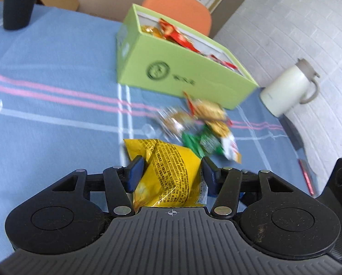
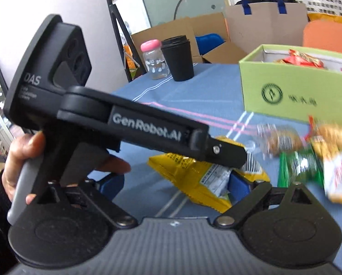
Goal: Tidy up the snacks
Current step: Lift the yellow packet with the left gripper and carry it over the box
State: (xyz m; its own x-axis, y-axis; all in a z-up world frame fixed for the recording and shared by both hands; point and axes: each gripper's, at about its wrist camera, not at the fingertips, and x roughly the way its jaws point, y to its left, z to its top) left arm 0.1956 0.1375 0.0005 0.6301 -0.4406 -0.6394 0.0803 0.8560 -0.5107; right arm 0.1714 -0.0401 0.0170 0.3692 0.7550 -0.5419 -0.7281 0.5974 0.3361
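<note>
Between our left gripper's (image 1: 171,171) blue pads (image 1: 134,174) sits a yellow snack bag (image 1: 168,171), pinched from both sides and crumpled, its printed back facing up. From the right wrist cam the same bag (image 2: 194,178) hangs under the left gripper's black body (image 2: 134,123), which a bare hand (image 2: 22,158) holds by the grey handle.

Our right gripper (image 2: 171,183) is low in its own view, w/ fingers spread wide apart; one blue pad (image 2: 238,183) is just beside the bag's edge, but we can't tell if it touches. Nothing sits between the fingers that we can make out.

Loose snacks lie on the blue tablecloth (image 1: 52,119) just past the bag: a green packet (image 1: 200,142), blurred gold-brown ones (image 1: 207,112), all near the front of the green box (image 1: 182,73). That box stands open, w/ red and orange wrappers (image 1: 175,34) inside.

Far left of the cloth: a black cup (image 2: 176,59) and, just beside it, a clear jar w/ pink lid (image 2: 153,60). A white lidded jug (image 1: 290,87) is at the table's right edge, by the wall. An orange chair back (image 1: 177,9) shows behind the box.
</note>
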